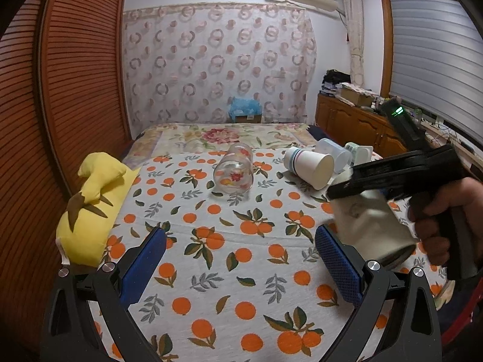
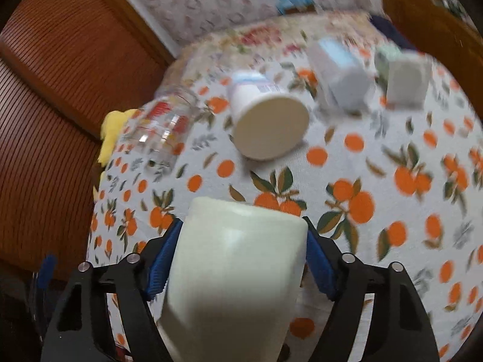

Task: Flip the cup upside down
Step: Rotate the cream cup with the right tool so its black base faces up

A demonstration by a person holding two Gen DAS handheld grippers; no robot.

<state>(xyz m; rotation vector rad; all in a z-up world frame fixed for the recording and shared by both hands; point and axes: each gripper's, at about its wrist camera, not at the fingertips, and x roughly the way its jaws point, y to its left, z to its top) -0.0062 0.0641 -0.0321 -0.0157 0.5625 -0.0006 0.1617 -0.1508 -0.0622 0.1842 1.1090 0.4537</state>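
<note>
My right gripper [image 2: 243, 235] is shut on a cream white cup [image 2: 235, 271] and holds it tilted above the orange-print cloth [image 2: 377, 211]. The same cup [image 1: 371, 223] shows at the right of the left wrist view, held in the black right gripper [image 1: 350, 181], its rim pointing down and toward the camera. My left gripper [image 1: 241, 253] is open and empty, low over the cloth [image 1: 226, 241], to the left of the cup.
Lying on their sides farther back are a clear glass with flower print [image 1: 234, 170], a paper cup [image 1: 309, 164], a translucent cup [image 1: 335, 152] and a pale green and white cup [image 1: 360, 150]. A yellow plush toy [image 1: 90, 205] lies at the left edge. A wooden cabinet [image 1: 356, 123] stands right.
</note>
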